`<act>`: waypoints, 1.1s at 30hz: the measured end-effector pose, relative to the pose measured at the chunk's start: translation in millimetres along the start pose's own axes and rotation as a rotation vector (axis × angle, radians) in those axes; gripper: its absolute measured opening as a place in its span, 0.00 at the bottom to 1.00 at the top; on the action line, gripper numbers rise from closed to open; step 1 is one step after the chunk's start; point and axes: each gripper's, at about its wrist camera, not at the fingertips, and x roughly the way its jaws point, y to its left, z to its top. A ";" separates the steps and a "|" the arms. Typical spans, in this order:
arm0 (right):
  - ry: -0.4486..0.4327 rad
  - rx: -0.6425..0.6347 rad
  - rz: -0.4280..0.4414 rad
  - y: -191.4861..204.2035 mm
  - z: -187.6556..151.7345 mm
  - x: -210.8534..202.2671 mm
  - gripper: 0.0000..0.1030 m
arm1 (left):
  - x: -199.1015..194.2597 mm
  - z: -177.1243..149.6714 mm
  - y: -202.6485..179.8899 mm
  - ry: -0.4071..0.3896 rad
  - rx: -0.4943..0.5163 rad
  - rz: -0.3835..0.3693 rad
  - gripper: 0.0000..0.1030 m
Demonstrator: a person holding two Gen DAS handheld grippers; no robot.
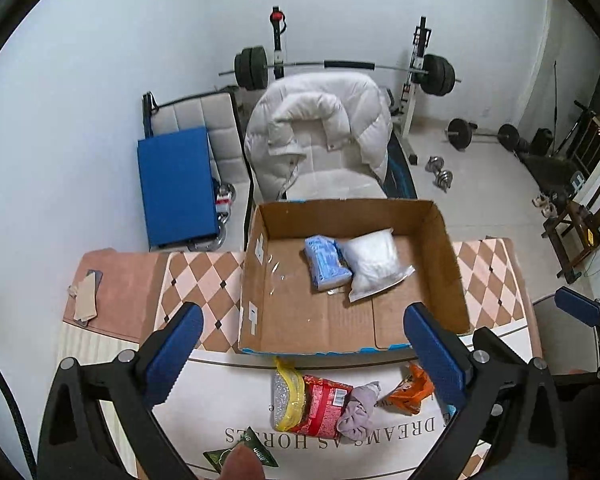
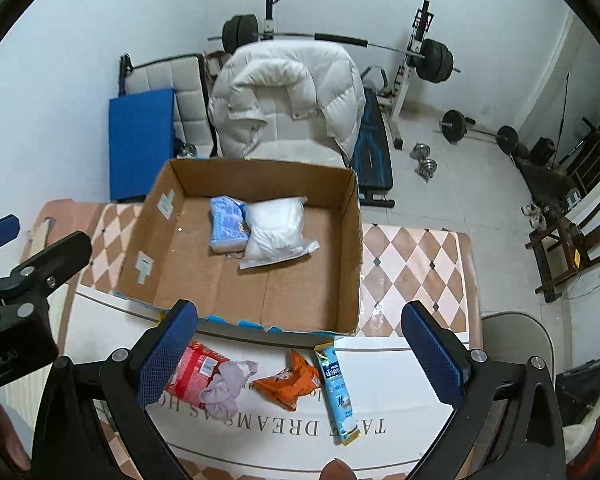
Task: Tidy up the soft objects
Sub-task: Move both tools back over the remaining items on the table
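An open cardboard box (image 1: 452,264) (image 2: 352,240) stands on the table and holds a blue tissue pack (image 1: 326,262) (image 2: 227,224) and a white plastic bag (image 1: 374,266) (image 2: 276,232). In front of the box lie a red packet (image 1: 322,406) (image 2: 192,372), a yellow sponge pack (image 1: 286,396), a lilac cloth (image 1: 358,414) (image 2: 228,386), an orange packet (image 1: 412,394) (image 2: 288,382) and a light-blue sachet (image 2: 338,394). My left gripper (image 1: 304,364) is open and empty above these items. My right gripper (image 2: 300,364) is open and empty above them too.
A checkered cloth (image 2: 412,264) covers the table. A chair with a white puffy jacket (image 1: 320,128) stands behind the box. A blue board (image 1: 176,188), a barbell rack (image 1: 340,66) and dumbbells (image 1: 440,172) are on the floor beyond. A green packet (image 1: 240,458) lies at the near edge.
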 end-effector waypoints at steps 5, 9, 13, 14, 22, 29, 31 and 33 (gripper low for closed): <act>-0.021 0.007 0.028 -1.1 -5.5 -21.7 1.00 | -12.2 -7.5 1.3 -0.013 -0.003 0.017 1.00; 0.017 0.009 0.052 -3.8 -16.7 -14.2 1.00 | -0.2 -28.3 16.4 0.062 0.000 0.038 1.00; 0.131 -0.002 0.096 -4.2 -41.1 14.1 1.00 | 33.2 -74.8 40.4 0.145 0.114 0.142 1.00; 0.156 -0.011 0.095 -3.0 -48.4 22.2 1.00 | 45.1 -88.5 45.6 0.182 0.145 0.168 1.00; 0.400 0.006 0.080 -8.2 -116.9 111.0 1.00 | 165.9 -214.3 68.7 0.627 0.402 0.121 1.00; 0.499 0.091 0.030 -39.1 -142.1 155.0 1.00 | 220.5 -261.9 63.8 0.786 0.365 0.064 0.54; 0.523 0.120 0.016 -49.8 -145.7 165.5 1.00 | 224.5 -255.5 67.3 0.806 0.236 0.019 0.50; 0.533 0.141 0.035 -56.0 -145.9 171.3 1.00 | 224.6 -248.0 71.0 0.809 0.112 -0.025 0.49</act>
